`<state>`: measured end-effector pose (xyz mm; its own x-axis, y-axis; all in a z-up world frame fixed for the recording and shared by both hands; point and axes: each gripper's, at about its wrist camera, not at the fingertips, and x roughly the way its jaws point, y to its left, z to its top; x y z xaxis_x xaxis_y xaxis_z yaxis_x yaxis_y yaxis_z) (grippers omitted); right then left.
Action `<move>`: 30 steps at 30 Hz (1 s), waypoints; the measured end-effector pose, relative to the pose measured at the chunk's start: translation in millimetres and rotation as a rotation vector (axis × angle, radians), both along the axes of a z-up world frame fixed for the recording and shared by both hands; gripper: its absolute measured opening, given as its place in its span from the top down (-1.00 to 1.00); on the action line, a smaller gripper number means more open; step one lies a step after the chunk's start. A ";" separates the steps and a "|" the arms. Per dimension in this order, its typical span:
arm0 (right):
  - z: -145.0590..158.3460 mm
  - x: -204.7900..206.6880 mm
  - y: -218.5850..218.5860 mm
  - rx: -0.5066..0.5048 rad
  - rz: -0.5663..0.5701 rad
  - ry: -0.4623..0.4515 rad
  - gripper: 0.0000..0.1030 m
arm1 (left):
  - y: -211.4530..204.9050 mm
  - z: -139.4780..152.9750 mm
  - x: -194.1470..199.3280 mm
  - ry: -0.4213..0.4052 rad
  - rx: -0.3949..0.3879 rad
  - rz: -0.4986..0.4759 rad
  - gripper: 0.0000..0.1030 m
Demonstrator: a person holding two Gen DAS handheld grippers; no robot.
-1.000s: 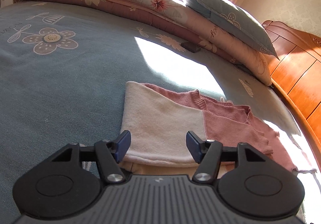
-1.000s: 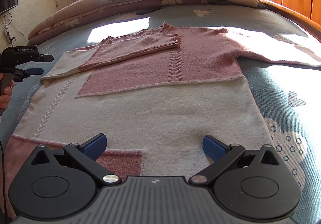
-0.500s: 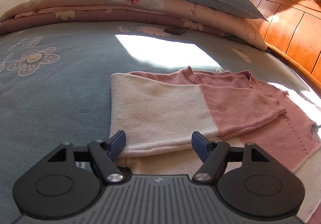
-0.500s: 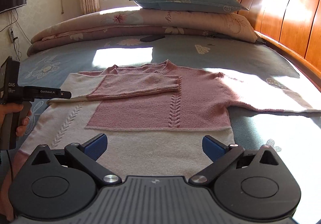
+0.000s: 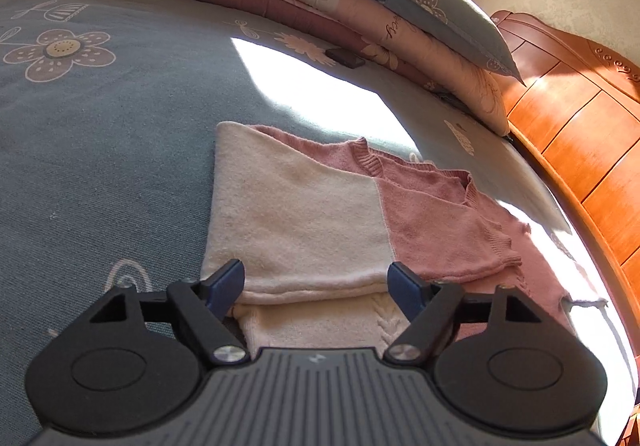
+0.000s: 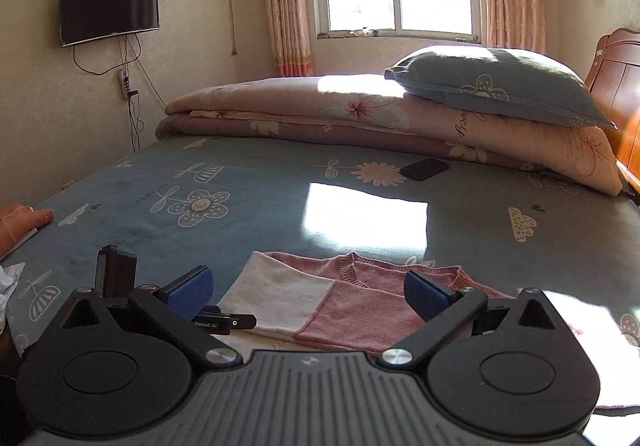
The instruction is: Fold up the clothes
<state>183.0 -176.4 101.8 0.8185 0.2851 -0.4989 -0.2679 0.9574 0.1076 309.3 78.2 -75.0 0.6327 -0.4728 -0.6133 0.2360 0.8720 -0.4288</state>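
Note:
A pink and cream knit sweater (image 5: 304, 214) lies flat on the blue flowered bedsheet (image 5: 100, 150), one sleeve folded across its chest. My left gripper (image 5: 316, 282) hovers low at the folded sleeve's cream edge. Its jaws are opening, the cloth edge lies beneath and between them, and the pads do not press it. My right gripper (image 6: 308, 286) stands open and empty, raised above the sweater (image 6: 352, 306). The right wrist view also shows the left gripper (image 6: 240, 322) beside the sleeve's cream end.
A folded floral quilt (image 6: 320, 114) and a blue pillow (image 6: 496, 86) lie along the far side. A dark phone (image 6: 425, 168) rests near the quilt. The wooden headboard (image 5: 580, 134) bounds the right. Orange cloth (image 6: 20, 222) sits at the left edge.
My right gripper has risen and tipped up, so the sweater sank to the bottom of its view. My left gripper's jaws have spread wider over the sleeve edge.

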 end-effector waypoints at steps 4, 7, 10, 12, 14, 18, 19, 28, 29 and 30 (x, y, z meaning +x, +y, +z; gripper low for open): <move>-3.2 58.4 7.2 0.131 0.042 0.085 -1.00 | 11.5 9.7 0.4 -0.013 -0.036 0.001 -0.52; -17.1 104.2 22.0 0.227 0.113 0.154 -1.00 | 15.8 11.4 -1.9 -0.029 -0.040 -0.061 -0.58; -36.5 149.5 38.2 0.322 0.189 0.237 -1.00 | 13.9 2.6 3.7 0.016 -0.071 -0.123 -0.66; -60.3 179.2 53.5 0.383 0.264 0.336 -1.00 | 11.3 -3.7 8.1 0.053 -0.083 -0.152 -0.66; -77.2 195.3 64.6 0.404 0.305 0.390 -1.00 | 18.1 3.6 5.1 0.029 -0.073 -0.152 -0.66; -111.0 223.5 83.0 0.471 0.391 0.473 -1.00 | 44.3 16.8 -0.8 -0.022 0.002 -0.078 -0.71; -115.9 227.3 85.2 0.479 0.397 0.484 -1.00 | 51.8 18.2 -1.0 -0.024 0.028 -0.045 -0.71; -167.0 249.8 121.8 0.470 0.491 0.608 -1.00 | 98.3 4.0 13.1 0.100 0.175 0.221 -0.71; -171.1 250.4 126.1 0.451 0.493 0.607 -1.00 | 99.8 2.6 14.1 0.108 0.176 0.228 -0.71; -176.6 252.9 130.2 0.423 0.489 0.607 -1.00 | 101.0 1.2 15.1 0.114 0.179 0.236 -0.71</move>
<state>435.9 -46.2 -74.7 0.1851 0.7923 -0.5814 -0.4184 0.5988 0.6829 324.4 179.3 -73.8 0.6341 -0.1992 -0.7471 -0.0226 0.9611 -0.2753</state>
